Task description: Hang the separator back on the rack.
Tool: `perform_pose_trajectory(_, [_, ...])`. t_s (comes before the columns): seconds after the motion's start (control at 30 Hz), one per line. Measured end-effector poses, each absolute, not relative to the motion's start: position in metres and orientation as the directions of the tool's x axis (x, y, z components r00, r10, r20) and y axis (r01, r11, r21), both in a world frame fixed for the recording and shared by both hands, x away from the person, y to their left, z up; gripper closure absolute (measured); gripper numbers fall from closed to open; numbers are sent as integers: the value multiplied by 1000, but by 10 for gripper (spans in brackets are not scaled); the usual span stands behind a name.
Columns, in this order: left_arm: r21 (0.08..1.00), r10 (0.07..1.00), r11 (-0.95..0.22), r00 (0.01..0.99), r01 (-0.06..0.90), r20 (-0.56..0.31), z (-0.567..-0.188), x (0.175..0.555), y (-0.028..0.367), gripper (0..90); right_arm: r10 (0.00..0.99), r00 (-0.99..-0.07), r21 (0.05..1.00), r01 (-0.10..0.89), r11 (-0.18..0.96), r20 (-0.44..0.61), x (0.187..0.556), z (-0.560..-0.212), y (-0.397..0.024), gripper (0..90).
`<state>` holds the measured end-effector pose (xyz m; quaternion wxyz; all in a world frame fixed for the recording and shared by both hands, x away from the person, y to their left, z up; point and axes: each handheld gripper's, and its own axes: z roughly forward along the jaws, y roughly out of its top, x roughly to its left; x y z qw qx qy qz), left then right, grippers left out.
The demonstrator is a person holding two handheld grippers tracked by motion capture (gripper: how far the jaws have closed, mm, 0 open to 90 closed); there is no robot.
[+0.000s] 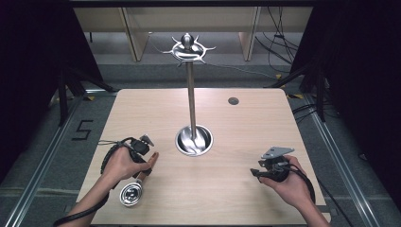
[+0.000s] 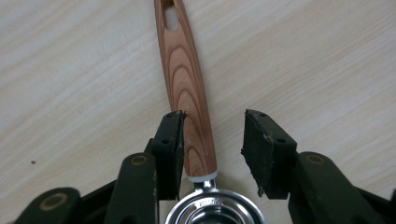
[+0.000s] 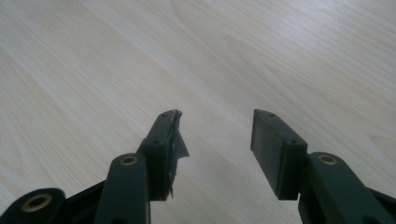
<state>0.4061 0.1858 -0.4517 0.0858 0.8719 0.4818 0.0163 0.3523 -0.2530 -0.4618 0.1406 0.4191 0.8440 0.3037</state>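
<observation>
At the lower left of the high view, the left gripper [image 2: 212, 135] sat spread apart around the strainer [image 1: 132, 192], whose wooden handle [image 2: 187, 93] pointed straight ahead between its jaws, while the right gripper [image 1: 259, 173], also gaping and empty, waited far off at the lower right.

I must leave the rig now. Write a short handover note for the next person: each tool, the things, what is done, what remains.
Left tool: open, jaws on either side of the utensil's wooden handle, near its metal head; one jaw seems to touch the handle, not clamped.
Right tool: open, holds nothing, low over bare table at the right.
Utensil: lies flat on the table near the front left corner.
Hanging stand: upright at table centre, hooks bare.
Done: left tool lined up on the handle.
Left: probably close, lift, and hang the utensil on the stand.
</observation>
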Motion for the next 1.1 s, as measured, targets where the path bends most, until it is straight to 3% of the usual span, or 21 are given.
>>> perform_pose_trajectory(0.13, [106,876,-467,476,878,-75,-459,407,186,568,787,-616,637,607,476,-2,353,-463,-255,527])
perform_pose_trajectory(0.33, [75,877,-468,473,880,-82,-471,406,189,568,785,-619,642,601,476,-3,353,-464,-255,526])
perform_pose_trajectory(0.83, [47,874,-480,482,876,-68,-478,408,191,644,778,-628,620,613,491,4,352,-461,-255,526])
perform_pose_trajectory(1.0, [66,874,-483,485,873,-34,-478,405,192,670,779,-627,619,613,491,4,352,-461,-255,525])
perform_pose_trajectory(1.1, [75,868,-488,493,869,-56,-478,404,196,680,786,-619,645,601,471,3,352,-464,-254,525])
